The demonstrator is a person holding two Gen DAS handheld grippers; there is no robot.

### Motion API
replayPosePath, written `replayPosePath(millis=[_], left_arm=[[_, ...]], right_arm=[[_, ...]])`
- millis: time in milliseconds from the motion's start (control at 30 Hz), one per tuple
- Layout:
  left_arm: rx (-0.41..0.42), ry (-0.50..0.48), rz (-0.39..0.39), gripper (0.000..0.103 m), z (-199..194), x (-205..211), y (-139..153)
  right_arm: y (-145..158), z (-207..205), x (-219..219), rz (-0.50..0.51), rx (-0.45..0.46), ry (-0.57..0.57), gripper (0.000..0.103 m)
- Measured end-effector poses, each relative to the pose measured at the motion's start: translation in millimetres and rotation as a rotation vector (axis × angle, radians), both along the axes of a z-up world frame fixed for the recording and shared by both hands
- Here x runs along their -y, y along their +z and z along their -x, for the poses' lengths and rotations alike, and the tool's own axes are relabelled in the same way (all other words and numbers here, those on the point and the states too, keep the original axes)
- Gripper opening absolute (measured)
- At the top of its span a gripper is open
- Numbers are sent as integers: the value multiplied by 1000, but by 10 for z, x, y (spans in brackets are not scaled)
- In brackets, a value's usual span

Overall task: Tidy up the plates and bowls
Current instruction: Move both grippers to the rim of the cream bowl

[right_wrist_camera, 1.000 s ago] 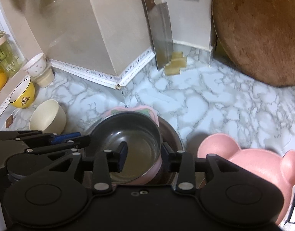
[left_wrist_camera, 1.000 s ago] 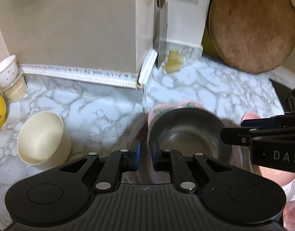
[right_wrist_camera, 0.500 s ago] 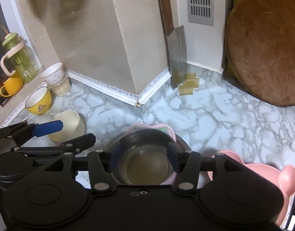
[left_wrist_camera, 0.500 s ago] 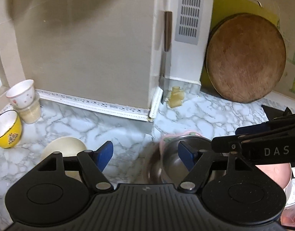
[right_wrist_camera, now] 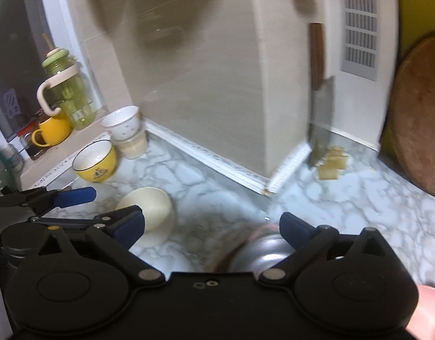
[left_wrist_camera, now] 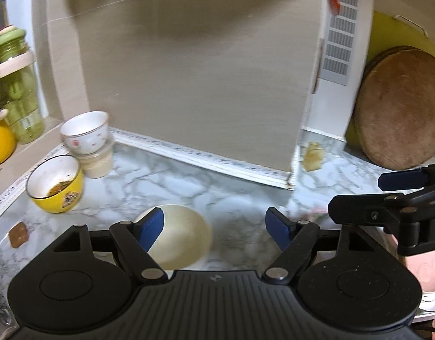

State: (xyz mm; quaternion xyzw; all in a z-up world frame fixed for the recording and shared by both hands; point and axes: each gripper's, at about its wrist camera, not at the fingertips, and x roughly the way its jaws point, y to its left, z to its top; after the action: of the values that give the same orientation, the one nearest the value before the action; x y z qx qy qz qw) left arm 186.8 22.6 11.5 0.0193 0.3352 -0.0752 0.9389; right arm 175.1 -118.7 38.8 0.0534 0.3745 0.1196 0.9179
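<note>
My left gripper [left_wrist_camera: 214,228] hangs over the marble counter with its jaws opening and nothing gripped. A cream bowl [left_wrist_camera: 180,238] rests on the counter below its left finger. My right gripper [right_wrist_camera: 211,228] is also opening and empty. Just under its right finger sits a steel bowl [right_wrist_camera: 262,252], nested in a pink dish, blurred. The cream bowl [right_wrist_camera: 149,206] lies to its left. Each gripper shows in the other's view: the right gripper [left_wrist_camera: 367,194] at the right edge, the left gripper [right_wrist_camera: 101,205] at the left edge.
A yellow bowl [right_wrist_camera: 94,161] and a white cup [right_wrist_camera: 121,126] stacked on a plastic cup stand by the left wall. A pink bear-shaped bowl [left_wrist_camera: 421,266] is at the right. A cleaver [right_wrist_camera: 320,119] and a round wooden board [left_wrist_camera: 398,107] lean at the back.
Both grippers let go of the steel bowl's rim, opened wide and drew back and up. The left view has swung left, from the steel bowl to the cream bowl.
</note>
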Motion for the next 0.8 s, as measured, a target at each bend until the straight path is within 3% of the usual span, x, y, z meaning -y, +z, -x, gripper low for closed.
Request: replayPosePath(millis=[233,467,600,800], left_arm=[[-41,67,-10,79,-232,-412,-110],[-132,128,-42,79,-590,-773,-390],[-183,148,-58,79,-767,-890,-587],[-241,138,-64,79,-933,-913,-802]], right_arm=[[-138,-304,-372,-1,-39,33,102],[-326,-634,-679,24,-85,51,102],[-462,-780,-827,51,-79,61,101],[-720,-1036,-988,73,-156,59,96]])
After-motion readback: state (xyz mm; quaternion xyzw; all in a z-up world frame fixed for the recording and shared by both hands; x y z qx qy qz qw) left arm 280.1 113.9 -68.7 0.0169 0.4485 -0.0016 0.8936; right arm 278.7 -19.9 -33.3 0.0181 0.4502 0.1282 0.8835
